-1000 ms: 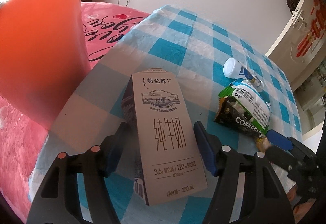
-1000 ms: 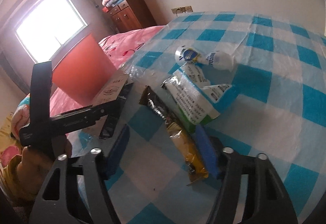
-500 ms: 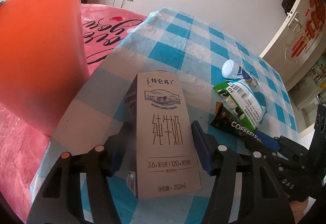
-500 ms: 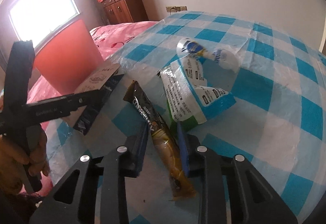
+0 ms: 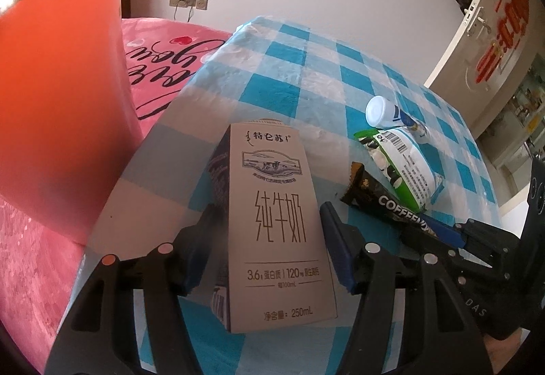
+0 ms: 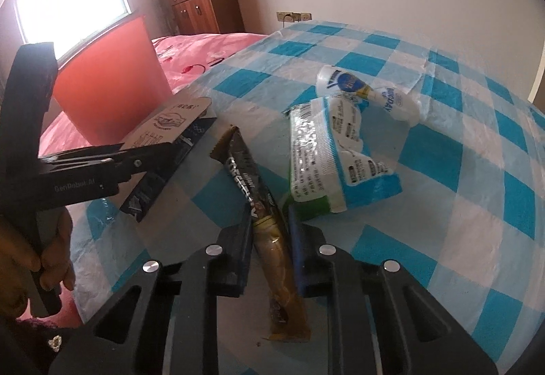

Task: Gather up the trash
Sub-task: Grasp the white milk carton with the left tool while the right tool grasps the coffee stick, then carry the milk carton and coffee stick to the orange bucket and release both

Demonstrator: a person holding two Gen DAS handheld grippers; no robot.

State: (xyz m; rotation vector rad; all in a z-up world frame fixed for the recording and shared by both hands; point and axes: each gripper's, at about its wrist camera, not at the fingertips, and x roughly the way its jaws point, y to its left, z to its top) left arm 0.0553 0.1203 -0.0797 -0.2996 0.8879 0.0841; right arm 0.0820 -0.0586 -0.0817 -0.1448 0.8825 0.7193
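Note:
My left gripper (image 5: 269, 221) is shut on a grey milk carton (image 5: 277, 221), held a little above the blue checked tablecloth (image 5: 306, 75). The carton also shows in the right wrist view (image 6: 170, 126). My right gripper (image 6: 270, 218) is shut on a dark coffee stick wrapper (image 6: 253, 194) that lies on the cloth; the wrapper shows in the left wrist view too (image 5: 378, 197). A green and white snack bag (image 6: 327, 163) and a small white bottle (image 6: 368, 92) lie just beyond it.
A large orange bin (image 5: 58, 95) stands at the left, off the table's edge, over a pink bedspread (image 5: 160, 58). A wooden dresser (image 6: 201, 0) stands by the far wall. A white door (image 5: 494, 13) is at the right.
My right gripper has closed from wide open onto the coffee stick wrapper. My left gripper has kept hold of the milk carton and shifted slightly.

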